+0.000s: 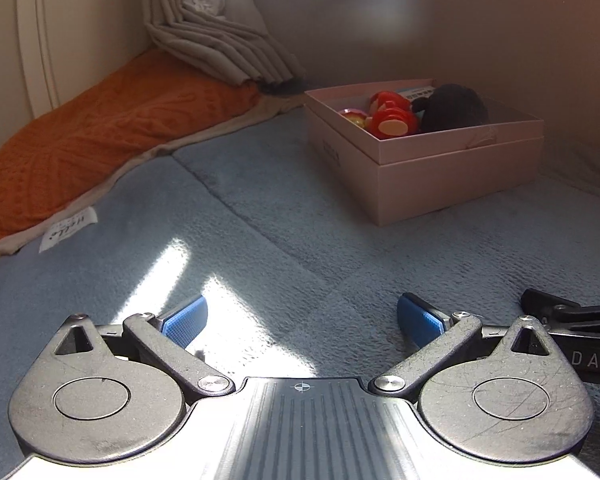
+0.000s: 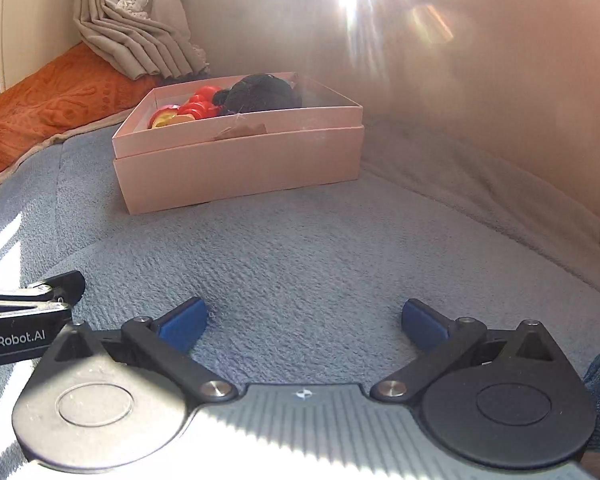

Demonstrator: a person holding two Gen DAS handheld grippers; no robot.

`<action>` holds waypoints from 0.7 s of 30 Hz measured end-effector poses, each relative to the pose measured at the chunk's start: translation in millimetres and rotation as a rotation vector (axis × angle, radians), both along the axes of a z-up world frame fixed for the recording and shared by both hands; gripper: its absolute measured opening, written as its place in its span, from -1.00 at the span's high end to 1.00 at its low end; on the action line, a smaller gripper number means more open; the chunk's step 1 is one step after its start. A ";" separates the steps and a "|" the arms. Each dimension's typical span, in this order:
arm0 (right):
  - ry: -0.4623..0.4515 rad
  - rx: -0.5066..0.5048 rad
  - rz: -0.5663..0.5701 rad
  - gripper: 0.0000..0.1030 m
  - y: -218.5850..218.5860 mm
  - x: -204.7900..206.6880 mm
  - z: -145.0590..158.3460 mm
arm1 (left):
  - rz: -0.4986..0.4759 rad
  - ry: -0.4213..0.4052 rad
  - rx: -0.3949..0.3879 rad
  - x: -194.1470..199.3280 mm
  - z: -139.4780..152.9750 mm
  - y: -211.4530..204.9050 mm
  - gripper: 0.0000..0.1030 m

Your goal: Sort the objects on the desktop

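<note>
Landmark: the pink box (image 1: 440, 160), sitting on the blue-grey blanket (image 1: 260, 220).

Far left of the box, against the pale wall: orange textured cushion (image 1: 100, 128). A white cloth label (image 1: 70, 229) lies at the blanket's edge just below the cushion. Beige curtain (image 1: 220, 40) hangs down behind the box's left corner, its hem bunched on the cushion's end.

Left gripper (image 1: 302, 322): low over the blanket, on the near side of the box and well apart from it. Blue pads (image 1: 184, 322) spread wide, nothing between them. A bright patch of sunlight falls on the blanket just by the left pad.

The box itself: open top, upper shell nested in a wider lower one. Inside, from left: a small pink-and-yellow round piece (image 1: 354, 118), red and yellow toy pieces (image 1: 392, 118), then a dark plush lump (image 1: 454, 108) filling the right part. A flat printed item shows behind them; detail too small to read.

Right gripper (image 2: 304, 324): also on the near side of the box, well apart, low over the blanket. Blue pads (image 2: 182, 326) wide apart, empty. The left gripper's black body shows at this view's left edge.

Right of the box: beige upholstered backrest (image 2: 500, 100), washed out by sun glare.
</note>
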State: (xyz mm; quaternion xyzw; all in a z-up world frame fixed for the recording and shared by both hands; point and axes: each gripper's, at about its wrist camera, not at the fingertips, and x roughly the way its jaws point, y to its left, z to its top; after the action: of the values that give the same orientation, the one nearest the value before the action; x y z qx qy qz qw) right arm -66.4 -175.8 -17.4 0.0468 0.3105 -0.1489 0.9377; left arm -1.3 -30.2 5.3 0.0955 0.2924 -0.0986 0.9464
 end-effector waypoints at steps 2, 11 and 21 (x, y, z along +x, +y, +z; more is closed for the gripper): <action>-0.002 0.001 -0.001 -1.00 0.0 0.5 0.1 | 0.002 0.004 -0.003 -0.1 -0.4 0.4 -1.00; 0.000 -0.004 0.001 -1.00 1.0 0.4 -0.3 | 0.008 0.013 0.000 0.2 -0.7 1.0 -1.00; -0.002 -0.008 -0.001 -1.00 1.7 -0.2 -1.0 | 0.015 0.017 0.003 0.9 -2.2 -0.3 -1.00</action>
State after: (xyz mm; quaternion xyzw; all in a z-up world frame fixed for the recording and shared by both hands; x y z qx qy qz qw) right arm -66.7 -174.1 -18.3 0.0433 0.3088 -0.1505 0.9381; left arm -0.4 -30.5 3.0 0.0938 0.3012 -0.0920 0.9445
